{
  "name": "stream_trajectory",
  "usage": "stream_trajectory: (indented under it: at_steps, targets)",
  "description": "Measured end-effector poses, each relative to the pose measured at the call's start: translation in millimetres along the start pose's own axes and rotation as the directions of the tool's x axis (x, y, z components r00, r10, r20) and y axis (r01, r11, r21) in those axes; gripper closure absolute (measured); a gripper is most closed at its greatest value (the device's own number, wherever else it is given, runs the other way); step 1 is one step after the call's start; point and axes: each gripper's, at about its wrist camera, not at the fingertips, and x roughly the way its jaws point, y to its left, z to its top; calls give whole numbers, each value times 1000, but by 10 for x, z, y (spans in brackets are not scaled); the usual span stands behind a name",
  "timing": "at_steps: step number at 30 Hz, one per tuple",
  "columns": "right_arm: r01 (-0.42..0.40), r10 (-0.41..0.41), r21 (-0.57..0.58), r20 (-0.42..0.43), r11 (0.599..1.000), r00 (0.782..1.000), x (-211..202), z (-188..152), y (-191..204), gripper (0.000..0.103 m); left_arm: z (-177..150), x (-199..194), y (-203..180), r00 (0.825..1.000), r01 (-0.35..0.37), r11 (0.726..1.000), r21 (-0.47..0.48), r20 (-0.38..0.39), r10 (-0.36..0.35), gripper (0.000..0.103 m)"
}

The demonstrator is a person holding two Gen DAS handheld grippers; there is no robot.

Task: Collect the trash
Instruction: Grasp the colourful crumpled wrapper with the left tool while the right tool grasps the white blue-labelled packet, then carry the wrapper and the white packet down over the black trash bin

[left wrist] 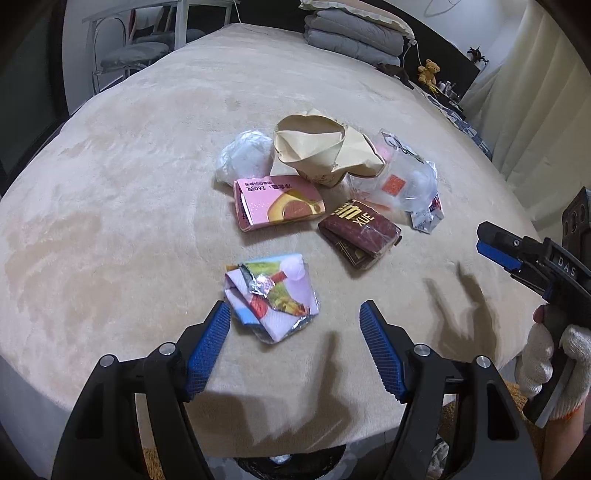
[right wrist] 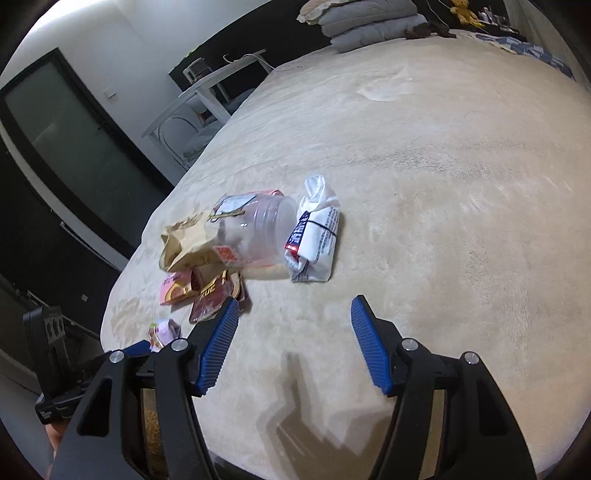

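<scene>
Foil-lined and crumpled, the colourful wrapper (left wrist: pixel 271 301) lies on the bed (left wrist: pixel 147 166) nearest the wide-spread, empty left gripper (left wrist: pixel 293 347), apart from the brown paper bag (left wrist: pixel 314 147); closing askew could pinch blanket or skid it away.

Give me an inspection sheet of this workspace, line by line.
Surface: beige plush bed cover, trash lying near its front edge.
Job's things: colourful foil wrapper nearest; pink carton; maroon packet; crumpled paper bag; clear plastic cup; white wrapper.
Clutter: folded grey bedding, teddy bear.
Grippers: left gripper open, empty; right gripper open, empty.
Cables: white cord beside the bedding.
Surroundings: chair, curtain.
</scene>
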Motion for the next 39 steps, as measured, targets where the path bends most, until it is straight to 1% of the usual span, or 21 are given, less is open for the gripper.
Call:
stream_trajectory:
  at_steps: [2,4,7,11,13,15,17,18,19,21,22,23,26,33,39]
  targets:
    - [-9,10,37,-12,999,1000,98,99,-83,40,46,51,11,1000,4,1000,-10,-14,-4,33]
    - [-18,20,56,-26,998,999,195,189,-137,40,74,112,17,999,-18,1000,-9,-31,18,33]
    - [-19,21,76,-31,997,999,315,298,-196,40,90,171,31,998,-32,999,-17,-50,32,33]
    - [-26,30,105,-43,994,999,437,387,-251,40,113,218,39,997,-62,998,-6,-54,62,33]
    - [-19,25,110,-57,994,998,503,417,-269,41,122,241,37,996,-69,998,0,-60,69,34]
    - [-29,38,120,-66,992,997,553,446,-278,44,118,248,28,995,-77,997,11,-60,78,34]
    - [-33,41,109,-70,994,997,588,477,-257,47,121,255,12,994,-90,996,26,-60,92,41]
    - [-34,41,105,-74,994,996,610,490,-256,49,126,258,9,994,-96,995,31,-59,97,46]
    - [-39,47,106,-79,994,996,631,500,-256,50,128,255,16,993,-98,995,31,-58,100,48]
    - [-54,65,116,-93,992,994,662,503,-269,59,140,240,15,994,-91,995,25,-50,93,50]
    - [-61,73,120,-93,991,993,659,506,-276,63,143,223,23,995,-87,996,21,-42,88,50]
    - [-56,66,114,-91,992,994,648,502,-261,64,155,216,13,996,-86,996,19,-36,86,50]
    - [-43,50,87,-84,995,995,611,476,-222,65,175,192,28,997,-72,997,11,-28,72,51]
    - [-40,45,98,-51,994,998,405,435,-237,65,167,92,39,998,-57,998,14,11,57,51]
    - [-37,42,110,-37,993,998,212,333,-246,65,110,-1,17,999,-37,999,24,40,36,51]
